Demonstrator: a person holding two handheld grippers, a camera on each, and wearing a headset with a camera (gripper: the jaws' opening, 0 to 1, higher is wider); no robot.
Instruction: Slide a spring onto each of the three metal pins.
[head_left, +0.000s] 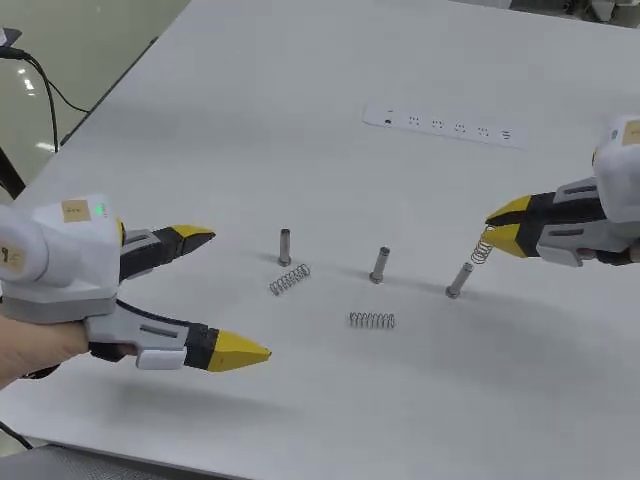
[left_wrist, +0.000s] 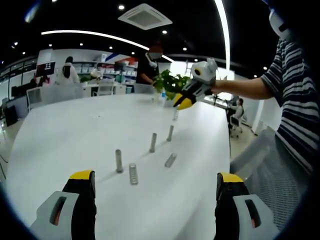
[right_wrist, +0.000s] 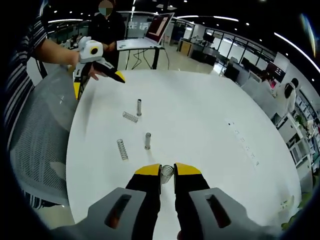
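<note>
Big open-plan office, one long white worktable

The white table (head_left: 300, 100) has a power strip (head_left: 443, 126) lying on it and a grey mesh chair (right_wrist: 40, 135) right beside it. Dark ceiling with strip lights (left_wrist: 100, 33) and a square air vent (left_wrist: 145, 16), leafy plant (left_wrist: 170, 82) at the far end, more desks (left_wrist: 75, 92) behind.

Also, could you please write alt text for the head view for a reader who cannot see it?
The right hand-held gripper pinches a spring close to the top of the rightmost pin of three standing on a white table. Two loose springs lie near the other two pins, and the left hand-held gripper hovers open at lower left.
</note>
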